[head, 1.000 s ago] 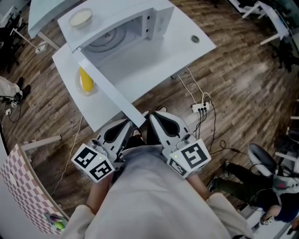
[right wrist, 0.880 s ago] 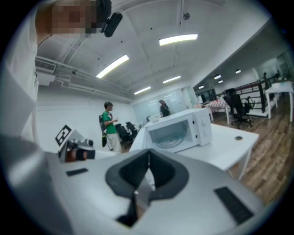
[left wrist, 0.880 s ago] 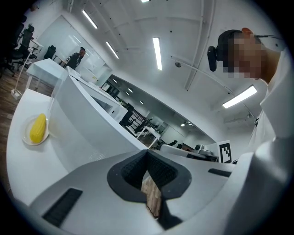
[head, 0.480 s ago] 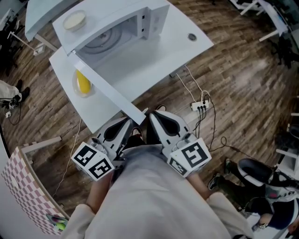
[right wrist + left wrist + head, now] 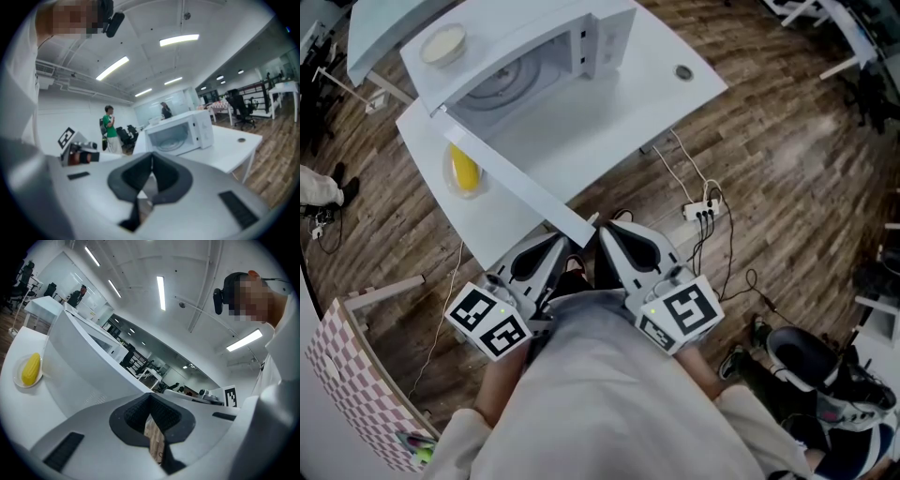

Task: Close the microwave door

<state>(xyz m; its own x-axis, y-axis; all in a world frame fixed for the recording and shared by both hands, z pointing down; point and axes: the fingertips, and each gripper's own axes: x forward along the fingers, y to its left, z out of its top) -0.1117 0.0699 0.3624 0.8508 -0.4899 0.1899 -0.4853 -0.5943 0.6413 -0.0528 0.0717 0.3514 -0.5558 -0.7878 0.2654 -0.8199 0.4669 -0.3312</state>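
microwave door (image 5: 514, 178) stands wide open, free edge near you | your left gripper (image 5: 553, 253) and right gripper (image 5: 609, 242) are closed, empty | risk: shoving hard slides microwave (image 5: 534, 28) along counter (image 5: 675, 94)

The left gripper (image 5: 564, 246) and right gripper (image 5: 602, 232) are held side by side, close against the torso (image 5: 600, 394); both point forward, away from the body, and angle inward so their tips nearly touch; the left cube (image 5: 487, 322) and right cube (image 5: 680, 316) sit at the rear ends, markers facing up; in the left gripper view the jaws meet with nothing between them; the right gripper view shows the same, jaws pressed together and empty; bare forearms (image 5: 495, 398) run back into light sleeves (image 5: 455, 445), elbows bent and tucked in.
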